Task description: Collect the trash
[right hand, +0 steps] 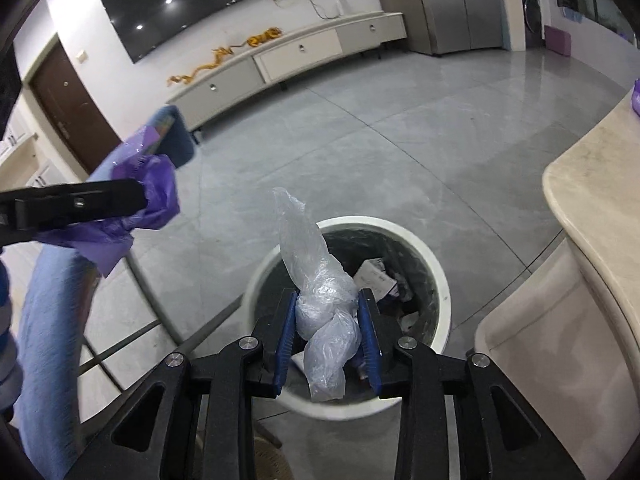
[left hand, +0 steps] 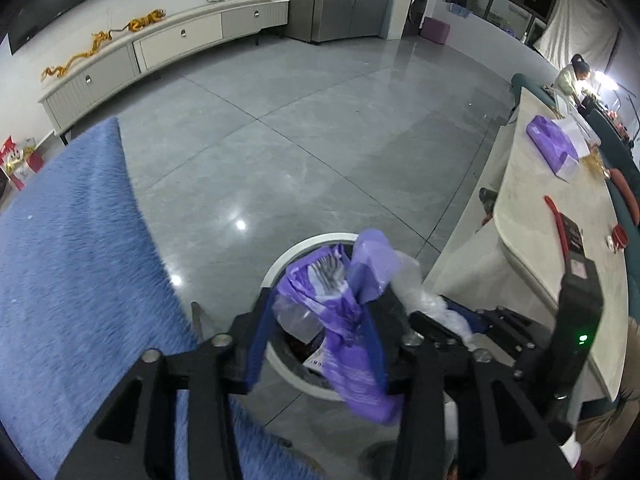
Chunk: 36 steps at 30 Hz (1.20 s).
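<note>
My left gripper (left hand: pixel 320 320) is shut on a crumpled purple plastic wrapper (left hand: pixel 344 320) and holds it above the white round trash bin (left hand: pixel 276 272). The left gripper (right hand: pixel 140 200) and its purple wrapper (right hand: pixel 152 200) also show at the left of the right wrist view. My right gripper (right hand: pixel 328 320) is shut on a twisted clear plastic bag (right hand: pixel 320 304), directly over the bin (right hand: pixel 436 280), which holds papers and other trash. The right gripper (left hand: pixel 444 320) with the clear bag (left hand: pixel 420 300) shows beside the left one.
A blue fuzzy chair (left hand: pixel 72 260) stands left of the bin. A cream table (left hand: pixel 532 208) at the right carries a purple packet (left hand: pixel 552 144) and red items. Grey tile floor (left hand: pixel 300 140) stretches toward a TV cabinet (left hand: pixel 160 48) and fridge.
</note>
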Motion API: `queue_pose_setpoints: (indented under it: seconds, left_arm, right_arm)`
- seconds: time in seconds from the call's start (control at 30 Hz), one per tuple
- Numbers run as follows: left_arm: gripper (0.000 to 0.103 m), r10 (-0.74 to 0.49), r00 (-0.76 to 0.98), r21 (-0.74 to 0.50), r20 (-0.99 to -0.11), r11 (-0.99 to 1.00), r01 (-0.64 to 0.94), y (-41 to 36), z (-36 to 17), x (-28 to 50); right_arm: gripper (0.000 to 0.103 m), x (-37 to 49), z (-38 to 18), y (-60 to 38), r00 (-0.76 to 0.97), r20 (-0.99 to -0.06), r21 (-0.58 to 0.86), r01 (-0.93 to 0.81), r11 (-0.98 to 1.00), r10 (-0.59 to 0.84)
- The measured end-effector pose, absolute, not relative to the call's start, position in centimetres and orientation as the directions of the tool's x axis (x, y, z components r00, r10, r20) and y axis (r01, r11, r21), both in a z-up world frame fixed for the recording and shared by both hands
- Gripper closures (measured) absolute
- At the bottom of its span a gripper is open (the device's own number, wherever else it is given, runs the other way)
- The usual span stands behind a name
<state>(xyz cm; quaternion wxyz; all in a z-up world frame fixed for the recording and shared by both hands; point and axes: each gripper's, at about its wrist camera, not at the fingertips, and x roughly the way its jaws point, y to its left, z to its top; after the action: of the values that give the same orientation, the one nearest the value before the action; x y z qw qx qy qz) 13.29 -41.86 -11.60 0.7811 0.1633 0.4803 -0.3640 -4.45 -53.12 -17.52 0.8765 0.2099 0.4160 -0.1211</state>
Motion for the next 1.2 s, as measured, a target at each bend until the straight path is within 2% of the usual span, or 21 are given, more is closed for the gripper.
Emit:
queue_pose_setpoints:
  seconds: [0.07, 0.17, 0.43, 0.67, 0.8, 1.0, 1.2]
  left_arm:
    - [0.055, -0.421, 0.256, -0.118, -0.87, 0.682, 0.722, -42.3, -12.0, 13.8]
    - [0.052, -0.431, 0.245, -0.136, -0.868, 0.682, 0.719, -42.5, -12.2, 14.3]
    - [0.051, -0.462, 0.279, -0.147, -0.842, 0.694, 0.705, -40.4, -10.1, 13.6]
    - [0.051, -0.486, 0.368, -0.106, -0.793, 0.705, 0.702, -37.2, -6.8, 10.4]
    - [0.047, -0.491, 0.432, -0.09, -0.756, 0.733, 0.674, -34.0, -4.8, 8.5]
    - [0.04, -0.455, 0.581, -0.029, -0.674, 0.803, 0.595, -28.1, -2.2, 6.0]
    - [0.039, -0.401, 0.671, 0.005, -0.623, 0.856, 0.516, -22.1, -0.3, 4.6]
  right_arm:
    - [0.061, -3.8, -18.3, -53.7, 0.612, -0.789, 0.254, 0.402, 0.88, -0.052]
    - [0.057, -3.5, -18.6, -53.9, 0.604, -0.794, 0.235, 0.41, 0.881, -0.069]
    - [0.054, -5.4, -16.3, -54.0, 0.612, -0.783, 0.203, 0.418, 0.885, -0.109]
    - [0.052, -10.2, -12.2, -52.6, 0.639, -0.754, 0.175, 0.419, 0.891, -0.153]
    - [0.05, -13.5, -8.9, -51.0, 0.676, -0.718, 0.179, 0.409, 0.895, -0.165]
    - [0.047, -16.9, -3.6, -47.2, 0.734, -0.659, 0.175, 0.361, 0.916, -0.163]
    - [0.044, -17.0, 0.1, -41.7, 0.795, -0.599, 0.163, 0.242, 0.957, -0.099]
